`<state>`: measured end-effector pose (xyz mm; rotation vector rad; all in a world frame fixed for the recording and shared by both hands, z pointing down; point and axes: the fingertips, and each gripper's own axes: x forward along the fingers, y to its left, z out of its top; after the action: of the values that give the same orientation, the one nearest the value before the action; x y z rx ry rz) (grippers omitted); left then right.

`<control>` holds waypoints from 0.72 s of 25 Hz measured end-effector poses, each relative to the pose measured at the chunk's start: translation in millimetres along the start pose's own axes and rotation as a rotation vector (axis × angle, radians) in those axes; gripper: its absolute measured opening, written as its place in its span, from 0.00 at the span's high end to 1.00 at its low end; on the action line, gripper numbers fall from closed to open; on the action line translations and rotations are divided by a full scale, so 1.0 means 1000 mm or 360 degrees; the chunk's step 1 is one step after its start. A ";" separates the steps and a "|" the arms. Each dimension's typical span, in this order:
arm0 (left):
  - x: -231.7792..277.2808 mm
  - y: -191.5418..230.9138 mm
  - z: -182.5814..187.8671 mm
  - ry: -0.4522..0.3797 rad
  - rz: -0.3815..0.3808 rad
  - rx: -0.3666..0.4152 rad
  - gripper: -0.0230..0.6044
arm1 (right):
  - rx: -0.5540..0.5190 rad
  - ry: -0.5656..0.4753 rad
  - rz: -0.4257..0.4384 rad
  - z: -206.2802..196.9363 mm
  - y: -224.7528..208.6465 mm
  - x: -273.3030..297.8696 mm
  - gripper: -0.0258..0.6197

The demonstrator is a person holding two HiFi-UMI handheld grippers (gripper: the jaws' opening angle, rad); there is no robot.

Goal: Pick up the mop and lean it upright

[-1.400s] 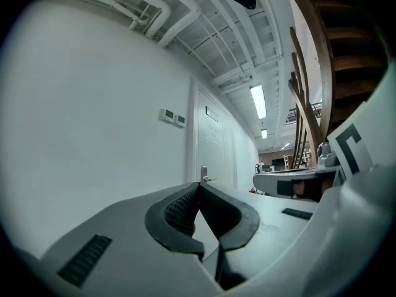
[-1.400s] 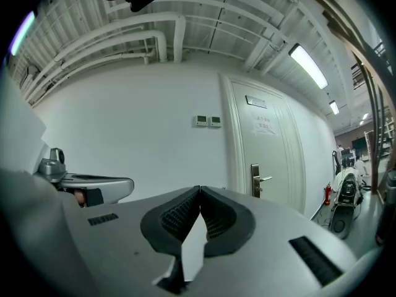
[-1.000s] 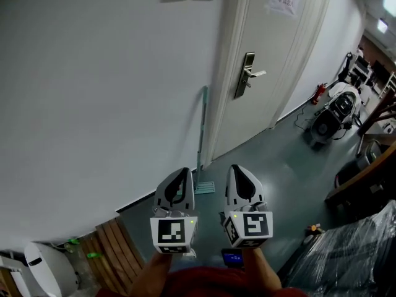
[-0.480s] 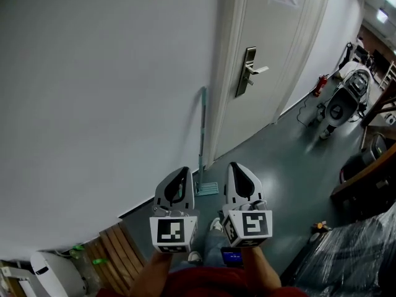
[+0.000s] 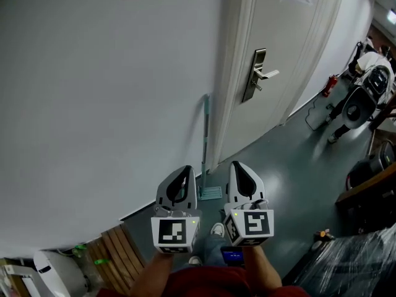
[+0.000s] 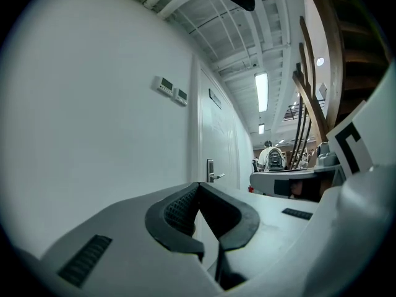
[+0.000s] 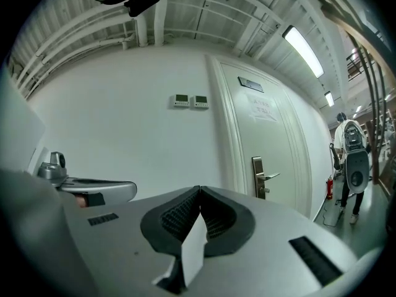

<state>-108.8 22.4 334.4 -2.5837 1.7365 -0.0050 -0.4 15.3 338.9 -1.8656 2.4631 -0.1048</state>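
The mop (image 5: 205,135) stands upright with its thin teal handle against the white wall, just left of the door frame. Its flat head (image 5: 210,193) rests on the grey floor. Both grippers are held side by side in front of me, level, short of the mop and not touching it. My left gripper (image 5: 184,169) is shut with nothing between its jaws, and its tips meet (image 6: 198,184) in the left gripper view. My right gripper (image 5: 239,166) is also shut and holds nothing, its tips meeting (image 7: 199,189) in the right gripper view.
A white door with a metal lever handle (image 5: 260,73) stands right of the mop. Down the corridor are a red fire extinguisher (image 5: 330,84) and a person (image 5: 371,64) by a wheeled machine. Wooden slats (image 5: 114,252) lie at lower left, plastic-wrapped goods (image 5: 365,258) at lower right.
Both grippers stay shut and side by side. The view has shifted: door and mop slide slightly right and down, and my shoe has come into sight below the grippers.
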 end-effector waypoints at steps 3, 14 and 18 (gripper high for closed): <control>0.024 0.000 0.003 -0.0020 0.0007 -0.0062 0.94 | -0.0005 0.0000 0.0029 0.000 -0.012 0.019 0.93; 0.113 -0.006 0.018 -0.0012 0.0095 -0.0034 0.94 | -0.0011 -0.0019 0.0120 0.019 -0.072 0.087 0.93; 0.149 -0.013 0.018 0.0004 0.0137 -0.0003 0.94 | -0.0018 -0.0033 0.0155 0.024 -0.100 0.110 0.93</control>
<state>-39.8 -110.4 314.5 -2.5088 1.8475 -0.0048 67.9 -118.1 323.6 -1.7380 2.5406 -0.0671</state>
